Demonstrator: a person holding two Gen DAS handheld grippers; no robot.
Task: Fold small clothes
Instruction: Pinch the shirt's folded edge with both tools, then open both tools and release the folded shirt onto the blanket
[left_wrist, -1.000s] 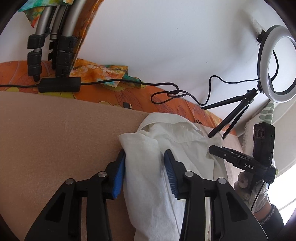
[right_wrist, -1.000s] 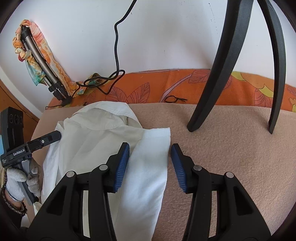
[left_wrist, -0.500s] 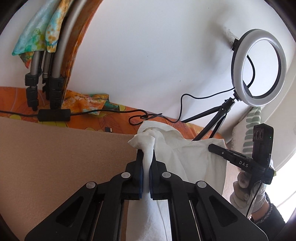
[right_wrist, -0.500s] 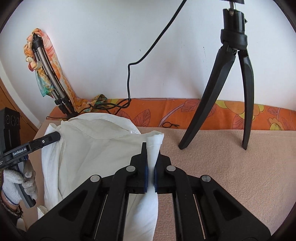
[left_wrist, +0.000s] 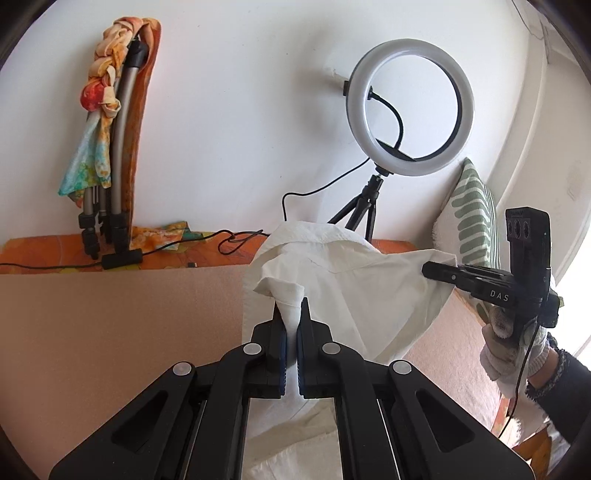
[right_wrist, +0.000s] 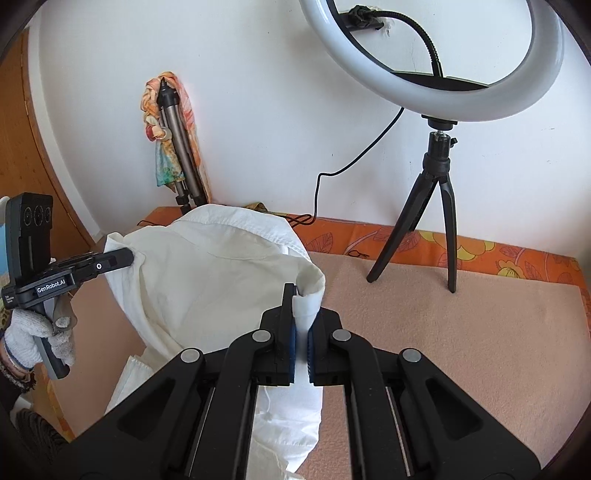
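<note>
above the beige blanket (left_wrist: 110, 325) we hold the white shirt (left_wrist: 354, 295) lifted, left gripper (left_wrist: 291, 325) fingers clamped on one shoulder, right gripper (right_wrist: 302, 317) fingers on the other. behind, a folded tripod (left_wrist: 118, 155), white wall, ring light (left_wrist: 410, 110), striped pillow (left_wrist: 472, 221).

**Two Cameras, One on Each Gripper**

The left camera sits just behind the left gripper (left_wrist: 290, 325) and looks forward along its fingers. It is very close to the white shirt (left_wrist: 354, 291) and faces the white wall. Far to its right it sees the right gripper (left_wrist: 432, 267).

The right camera sits just behind the right gripper (right_wrist: 301, 314) and looks forward too, also very close to the shirt (right_wrist: 207, 280). Far to its left it sees the left gripper (right_wrist: 125, 257).

Both views share the shirt, the ring light (left_wrist: 410, 170) (right_wrist: 443, 88), the folded tripod (left_wrist: 122, 147) (right_wrist: 177, 147) and the tan blanket (left_wrist: 110, 321) (right_wrist: 461, 343).
</note>
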